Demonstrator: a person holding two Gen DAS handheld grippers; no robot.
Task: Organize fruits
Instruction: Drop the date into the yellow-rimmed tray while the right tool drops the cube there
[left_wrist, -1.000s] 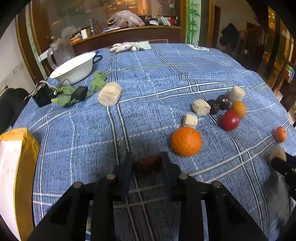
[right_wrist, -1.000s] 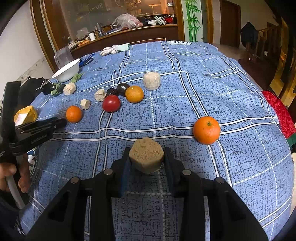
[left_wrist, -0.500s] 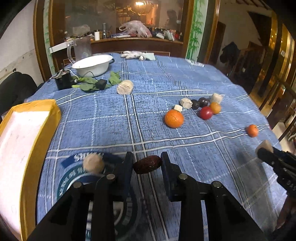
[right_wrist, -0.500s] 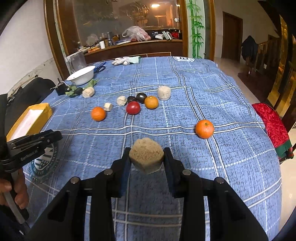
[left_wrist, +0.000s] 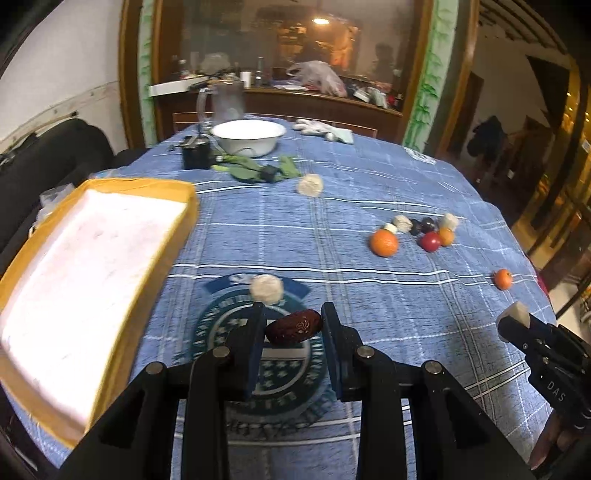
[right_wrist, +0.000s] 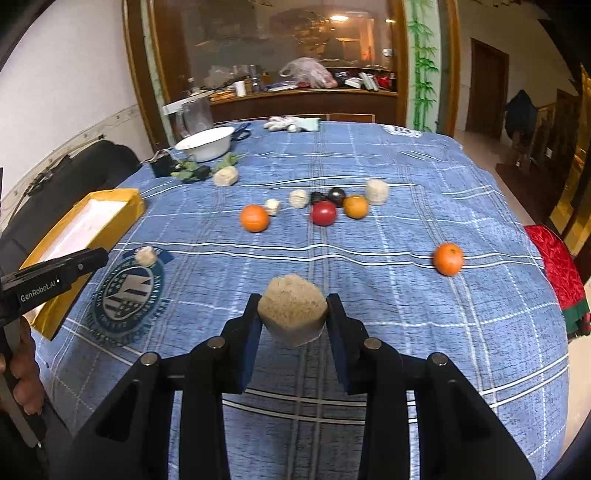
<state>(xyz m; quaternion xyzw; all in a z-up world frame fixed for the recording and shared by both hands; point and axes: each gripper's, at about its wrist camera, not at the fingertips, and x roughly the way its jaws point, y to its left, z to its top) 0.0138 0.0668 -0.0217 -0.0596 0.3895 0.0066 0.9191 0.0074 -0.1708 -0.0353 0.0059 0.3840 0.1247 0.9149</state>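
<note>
My left gripper (left_wrist: 292, 328) is shut on a dark brown date (left_wrist: 293, 327), held above the blue checked tablecloth (left_wrist: 332, 280). Just left of it lies a yellow tray (left_wrist: 186, 218) with a white floor. My right gripper (right_wrist: 291, 314) is shut on a beige spongy chunk (right_wrist: 292, 308), raised over the near side of the table. A pale lump (left_wrist: 266, 288) rests on the round emblem (right_wrist: 127, 293). Further off sit an orange (left_wrist: 384, 243), a red tomato (right_wrist: 323, 213), dark plums (right_wrist: 337, 195), a smaller orange (right_wrist: 355, 206) and pale chunks (right_wrist: 377, 191). A lone tangerine (right_wrist: 448, 259) lies to the right.
A white bowl (left_wrist: 248, 136), a glass jug (left_wrist: 226, 103), a black box (left_wrist: 196, 154), green leaves (left_wrist: 251, 170) and white gloves (left_wrist: 325, 129) occupy the far side. A black chair (right_wrist: 74, 173) stands at left. A person's hand (right_wrist: 22, 373) grips the left tool. A red cloth (right_wrist: 557, 273) hangs right.
Both grippers have pulled back and up from the fruit group with their items held. The yellow tray has come into close view beside my left gripper.
</note>
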